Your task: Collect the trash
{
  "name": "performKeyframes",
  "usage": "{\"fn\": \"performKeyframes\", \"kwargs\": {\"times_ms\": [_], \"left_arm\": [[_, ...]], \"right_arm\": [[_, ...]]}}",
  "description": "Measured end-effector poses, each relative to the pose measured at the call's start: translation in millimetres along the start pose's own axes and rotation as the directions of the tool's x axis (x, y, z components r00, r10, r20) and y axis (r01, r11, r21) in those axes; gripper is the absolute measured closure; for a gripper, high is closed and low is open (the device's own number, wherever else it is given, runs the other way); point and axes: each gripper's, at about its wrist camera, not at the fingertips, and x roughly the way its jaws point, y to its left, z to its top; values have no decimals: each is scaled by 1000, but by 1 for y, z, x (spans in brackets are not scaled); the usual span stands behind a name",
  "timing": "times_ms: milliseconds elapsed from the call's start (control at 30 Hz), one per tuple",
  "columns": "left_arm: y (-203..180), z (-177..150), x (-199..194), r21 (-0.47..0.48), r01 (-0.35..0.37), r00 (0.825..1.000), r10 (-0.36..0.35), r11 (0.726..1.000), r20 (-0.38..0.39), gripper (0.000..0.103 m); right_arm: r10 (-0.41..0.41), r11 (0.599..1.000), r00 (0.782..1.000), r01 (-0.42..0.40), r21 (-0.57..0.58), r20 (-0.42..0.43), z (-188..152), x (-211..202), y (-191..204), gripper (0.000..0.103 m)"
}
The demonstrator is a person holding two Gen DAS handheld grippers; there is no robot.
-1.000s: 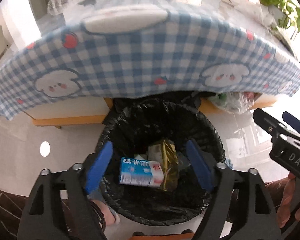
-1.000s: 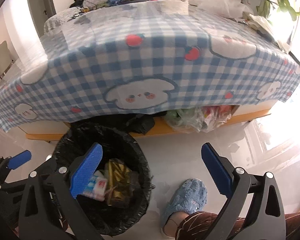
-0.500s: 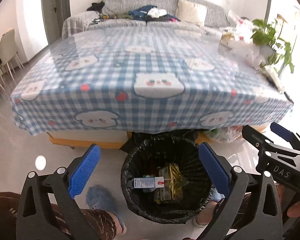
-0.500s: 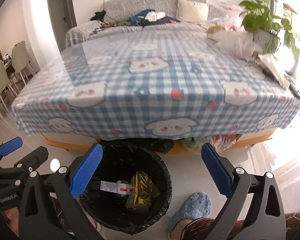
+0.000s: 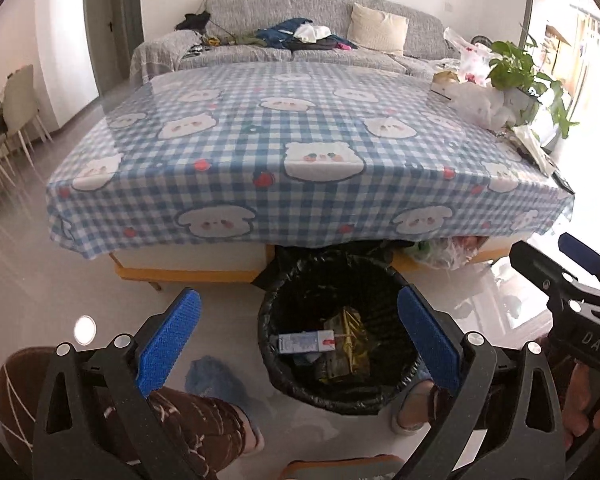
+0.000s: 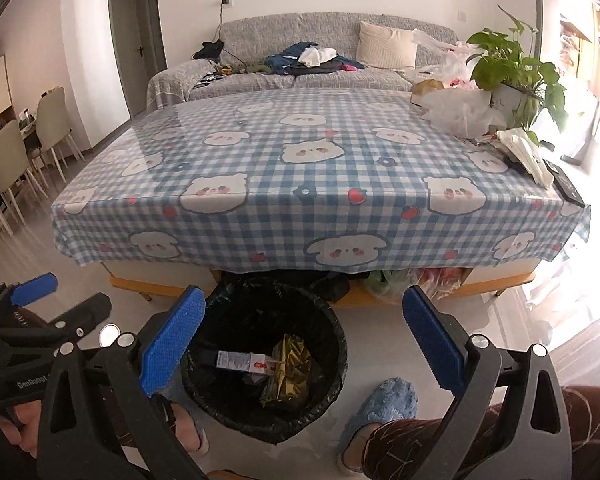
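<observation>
A black-lined trash bin point(image 5: 278, 322) stands on the floor before the table; it also shows in the right wrist view point(image 6: 336, 344). Inside lie a blue-white carton point(image 5: 306, 342) and a gold foil wrapper point(image 5: 350, 344), both seen in the right wrist view too: the carton point(image 6: 242, 361) and the wrapper point(image 6: 288, 372). My left gripper point(image 5: 298, 342) is open and empty, high above the bin. My right gripper point(image 6: 300, 340) is open and empty, above the bin's right side.
A table with a blue checked cloth point(image 5: 300, 152) stands behind the bin. White plastic bags point(image 6: 460, 114) and a potted plant point(image 6: 512, 68) sit on its right end. Bags point(image 6: 404, 280) lie under it. The person's slippered feet point(image 6: 380, 404) flank the bin. A sofa point(image 6: 300, 64) is behind.
Both grippers have risen and pulled back from the bin, so the whole tabletop and sofa now show. The left gripper's jaws stand wider apart than a second ago.
</observation>
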Motion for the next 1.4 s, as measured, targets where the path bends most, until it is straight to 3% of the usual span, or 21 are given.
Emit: {"fn": "performKeyframes", "kwargs": {"times_ms": [1400], "left_arm": [[3, -1, 2, -18, 16, 1000, -16, 1000, -5, 6]], "right_arm": [[-2, 1000, 1000, 2, -3, -14, -6, 1, 2, 8]]}}
